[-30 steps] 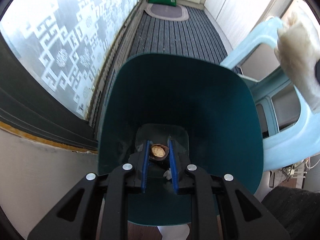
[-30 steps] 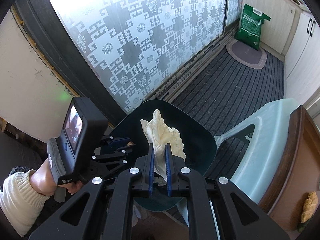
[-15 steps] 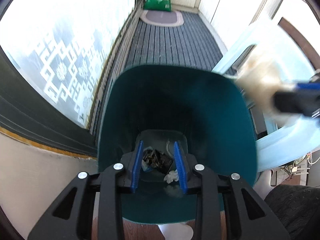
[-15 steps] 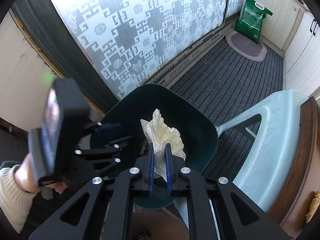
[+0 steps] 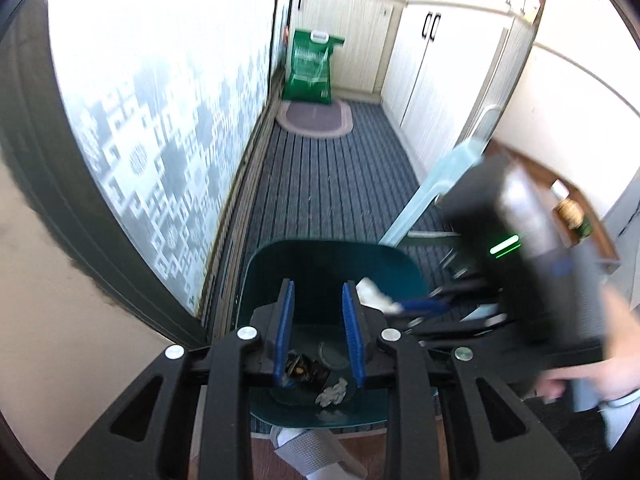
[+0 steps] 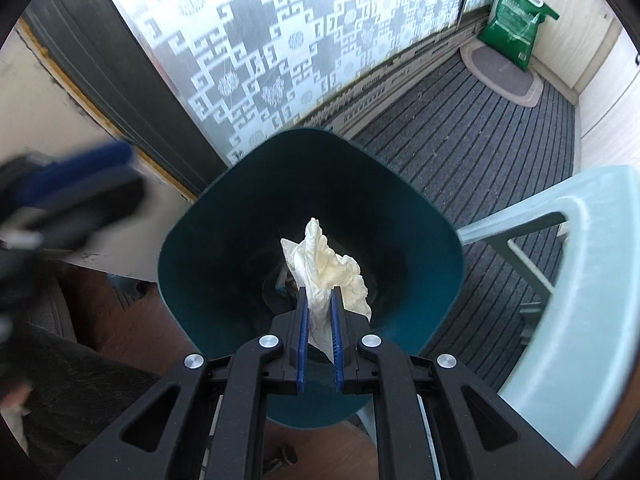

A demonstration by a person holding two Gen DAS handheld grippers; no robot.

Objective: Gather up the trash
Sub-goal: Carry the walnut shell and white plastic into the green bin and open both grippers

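A dark teal trash bin [image 6: 192, 264] stands on the floor and also shows in the left wrist view [image 5: 264, 272]. My right gripper [image 6: 319, 304] is shut on a crumpled cream tissue [image 6: 328, 268] and holds it over the bin's mouth. My left gripper [image 5: 316, 296] is open and empty, raised above the bin. Dark scraps [image 5: 302, 370] and a small white wad [image 5: 332, 390] lie on the bin's bottom. In the left wrist view the right gripper [image 5: 416, 306] with the tissue [image 5: 372, 292] is blurred at the bin's right rim.
A pale blue plastic chair [image 6: 568, 280] stands right of the bin. A patterned frosted glass door [image 6: 280, 40] runs along the left. A green bag [image 6: 516, 36] and an oval mat [image 6: 500, 76] lie at the far end of the striped carpet [image 6: 472, 136].
My left gripper opened and dropped the nut shell into the bin, then lifted up and away. My right gripper moved with the tissue to over the bin's mouth.
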